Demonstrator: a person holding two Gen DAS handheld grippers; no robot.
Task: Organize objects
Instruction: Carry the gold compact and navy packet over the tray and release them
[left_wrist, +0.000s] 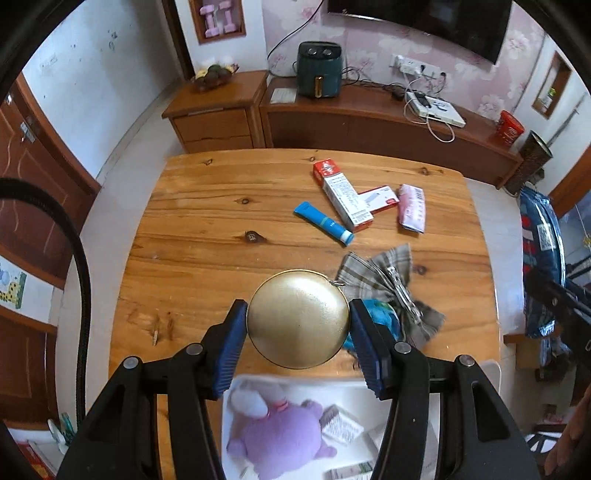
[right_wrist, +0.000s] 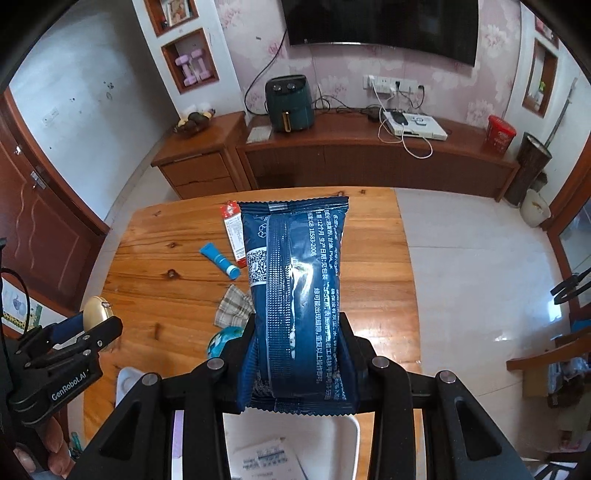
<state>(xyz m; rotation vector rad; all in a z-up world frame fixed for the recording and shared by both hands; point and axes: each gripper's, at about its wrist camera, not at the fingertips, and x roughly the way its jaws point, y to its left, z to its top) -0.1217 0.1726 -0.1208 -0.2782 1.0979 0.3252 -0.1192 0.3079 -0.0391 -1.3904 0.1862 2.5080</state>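
A white tray (left_wrist: 493, 373) sits below the left tool (left_wrist: 298, 334) on the worktop (left_wrist: 207, 229), holding a purple plush toy (left_wrist: 284, 439) and small printed boxes (left_wrist: 341, 424). The left tool pinches a round gold compact (left_wrist: 298, 319) by its edges, flat face toward the camera. The right tool (right_wrist: 298, 354) clamps a dark blue packet (right_wrist: 295, 295), its long axis running straight away from the tool. Only the left view shows the pink packet (left_wrist: 411, 208) and second red-and-white box (left_wrist: 380, 199) — the right view shows a hand (right_wrist: 51, 448) gripping the left tool.
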